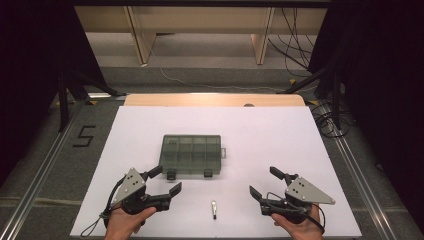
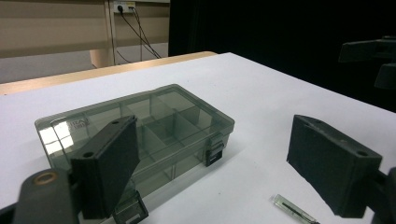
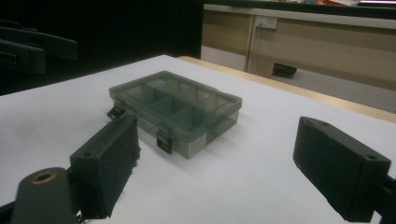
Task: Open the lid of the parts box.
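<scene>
A smoky transparent compartment box (image 1: 191, 153) lies shut on the white table, its two dark latches facing me. In the left gripper view the box (image 2: 140, 130) sits just beyond the jaws; in the right gripper view the box (image 3: 177, 109) lies farther off. A small clear tube with a dark tip (image 1: 214, 209) lies near the front edge, and the same tube (image 2: 294, 210) shows low between the left jaws. My left gripper (image 1: 166, 181) is open and empty at the box's front left corner. My right gripper (image 1: 265, 181) is open and empty at the front right.
The white sheet (image 1: 280, 135) covers the table; a wooden edge (image 1: 215, 100) shows at the back. Black stands and cables flank both sides on the floor. A "5" mark (image 1: 84, 136) is on the floor at left.
</scene>
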Action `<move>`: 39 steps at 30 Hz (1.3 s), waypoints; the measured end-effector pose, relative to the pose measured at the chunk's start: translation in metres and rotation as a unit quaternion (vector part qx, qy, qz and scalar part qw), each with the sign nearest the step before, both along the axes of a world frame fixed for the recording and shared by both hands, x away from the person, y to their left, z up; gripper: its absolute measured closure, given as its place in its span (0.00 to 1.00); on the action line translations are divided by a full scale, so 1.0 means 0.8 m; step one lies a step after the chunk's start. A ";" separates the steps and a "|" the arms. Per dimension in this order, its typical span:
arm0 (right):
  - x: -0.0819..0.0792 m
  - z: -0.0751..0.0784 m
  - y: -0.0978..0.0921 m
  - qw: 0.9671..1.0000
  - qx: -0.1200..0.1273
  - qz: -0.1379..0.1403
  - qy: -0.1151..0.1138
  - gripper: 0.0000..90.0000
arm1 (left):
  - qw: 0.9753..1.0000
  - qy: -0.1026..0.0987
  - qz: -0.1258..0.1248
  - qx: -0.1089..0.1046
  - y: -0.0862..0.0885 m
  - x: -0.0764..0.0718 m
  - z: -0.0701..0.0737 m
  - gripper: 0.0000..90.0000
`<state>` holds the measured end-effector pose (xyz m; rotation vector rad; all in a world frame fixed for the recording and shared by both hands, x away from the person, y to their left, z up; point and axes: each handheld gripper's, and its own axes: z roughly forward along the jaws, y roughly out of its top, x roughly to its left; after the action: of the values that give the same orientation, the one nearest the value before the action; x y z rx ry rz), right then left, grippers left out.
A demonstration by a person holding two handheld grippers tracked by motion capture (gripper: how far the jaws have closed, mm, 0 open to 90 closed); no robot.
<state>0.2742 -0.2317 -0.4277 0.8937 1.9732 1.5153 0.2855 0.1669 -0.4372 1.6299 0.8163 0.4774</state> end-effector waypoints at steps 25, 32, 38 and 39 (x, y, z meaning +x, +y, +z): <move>0.071 0.013 0.023 0.998 -0.049 0.049 -0.011 0.28 | 0.999 0.006 0.031 0.024 0.035 0.045 0.005 0.37; 0.094 0.008 0.026 0.996 -0.052 0.071 0.006 0.47 | 0.998 0.014 0.044 0.049 0.048 0.060 0.002 0.59; 0.109 0.003 0.037 0.992 -0.076 0.098 0.010 0.63 | 0.996 0.019 0.054 0.061 0.062 0.075 -0.004 0.83; 0.111 0.002 0.038 0.992 -0.082 0.100 0.007 0.66 | 0.996 0.019 0.054 0.061 0.062 0.075 -0.004 0.86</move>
<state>0.3629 -0.2013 -0.4261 0.6563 2.2167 1.4296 0.3455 0.2168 -0.4401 1.7169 0.9224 0.5844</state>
